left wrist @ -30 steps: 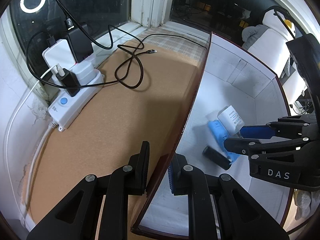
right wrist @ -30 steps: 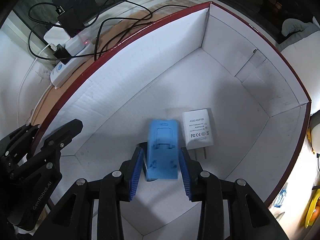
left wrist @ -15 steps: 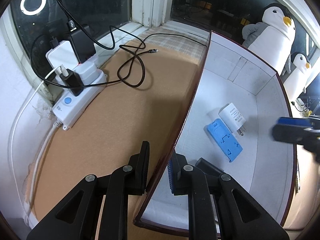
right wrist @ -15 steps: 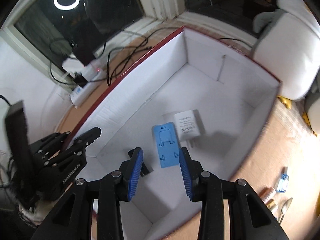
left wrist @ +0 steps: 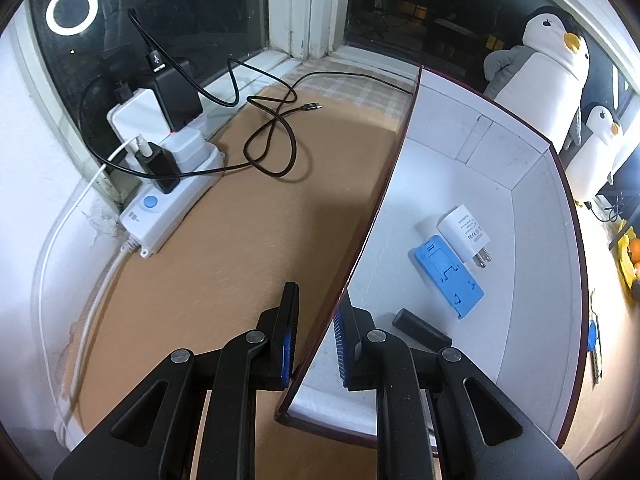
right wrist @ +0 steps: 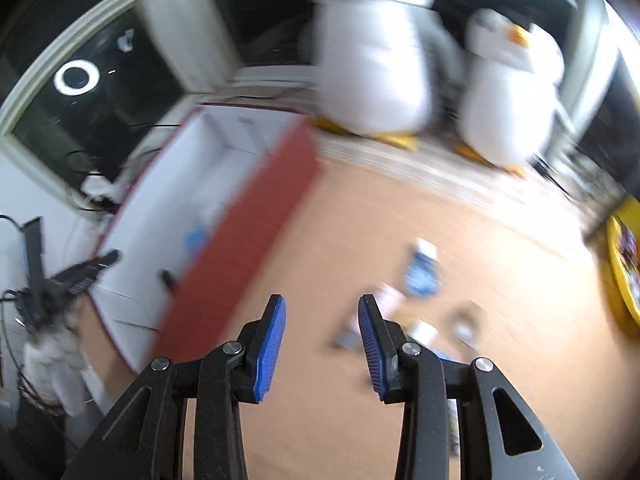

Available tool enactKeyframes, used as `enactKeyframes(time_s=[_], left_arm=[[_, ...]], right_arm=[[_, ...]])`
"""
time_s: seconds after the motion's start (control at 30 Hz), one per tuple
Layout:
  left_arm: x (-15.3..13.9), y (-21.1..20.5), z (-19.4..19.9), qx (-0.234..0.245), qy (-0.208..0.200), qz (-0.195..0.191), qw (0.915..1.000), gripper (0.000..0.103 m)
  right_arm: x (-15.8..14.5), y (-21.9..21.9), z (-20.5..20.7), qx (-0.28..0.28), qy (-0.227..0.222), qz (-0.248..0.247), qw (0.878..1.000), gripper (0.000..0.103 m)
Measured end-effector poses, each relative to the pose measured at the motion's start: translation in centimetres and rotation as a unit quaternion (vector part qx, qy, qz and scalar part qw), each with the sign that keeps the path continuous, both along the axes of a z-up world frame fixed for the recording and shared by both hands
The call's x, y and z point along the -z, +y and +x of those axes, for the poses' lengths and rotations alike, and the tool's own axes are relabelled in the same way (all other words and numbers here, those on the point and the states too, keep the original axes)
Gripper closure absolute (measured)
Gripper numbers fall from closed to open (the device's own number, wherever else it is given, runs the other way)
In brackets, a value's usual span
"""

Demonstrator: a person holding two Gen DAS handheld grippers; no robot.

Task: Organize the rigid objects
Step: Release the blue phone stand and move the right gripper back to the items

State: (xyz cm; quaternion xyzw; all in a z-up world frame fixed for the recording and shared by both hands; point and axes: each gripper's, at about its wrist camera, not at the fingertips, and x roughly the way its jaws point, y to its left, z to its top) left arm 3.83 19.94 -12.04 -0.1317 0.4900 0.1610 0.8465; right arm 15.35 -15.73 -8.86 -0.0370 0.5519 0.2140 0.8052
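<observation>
We list a box (left wrist: 472, 148), red outside and white inside, standing on a tan tabletop (left wrist: 240, 240). The left gripper (left wrist: 316, 332) is clamped on the box's near side wall, one blue pad outside it and one inside.

Inside the box, on the floor, we count three things:
- a blue holder (left wrist: 448, 276), lying flat;
- a white charger (left wrist: 464, 234), touching the holder's far edge, its prongs pointing away from the left gripper;
- a black cylinder (left wrist: 420, 330), lying on its side just beside the left gripper's inner finger.

Left of the box on the tabletop we note a white power strip (left wrist: 172, 200) with black and white adapters plugged in, and a black cable (left wrist: 276, 136) looped loosely between strip and box. Behind all this runs a dark window (left wrist: 180, 8), with a ring light reflected in it.

Beyond the box's far corner stand two plush penguins (left wrist: 548, 72), side by side.

The right gripper (right wrist: 322, 344) hangs over bare tabletop to the right of the box, its fingers apart with nothing between them. This view is heavily blurred. Ahead of it and to its right we see a scatter of small items (right wrist: 420, 276), one of them blue and white; we cannot tell what they are. A yellow thing (right wrist: 622, 272) sits at the far right edge.
</observation>
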Motion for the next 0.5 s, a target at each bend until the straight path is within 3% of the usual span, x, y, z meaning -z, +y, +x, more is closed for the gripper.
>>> enactKeyframes(time_s=[0.27,0.5], left_arm=[[-0.2,-0.3,-0.3,-0.006,0.001,0.001,1.0000,0.088],[-0.3,-0.5,-0.5,-0.009,0.004,0.004,0.9999,0.087]], right_arm=[[4.7,-8.4,0.4,0.061,0.026,-0.054,0.996,0.069],[8.2,-10.1,0.9,0.066,0.049,-0.066,0.994,0.077]])
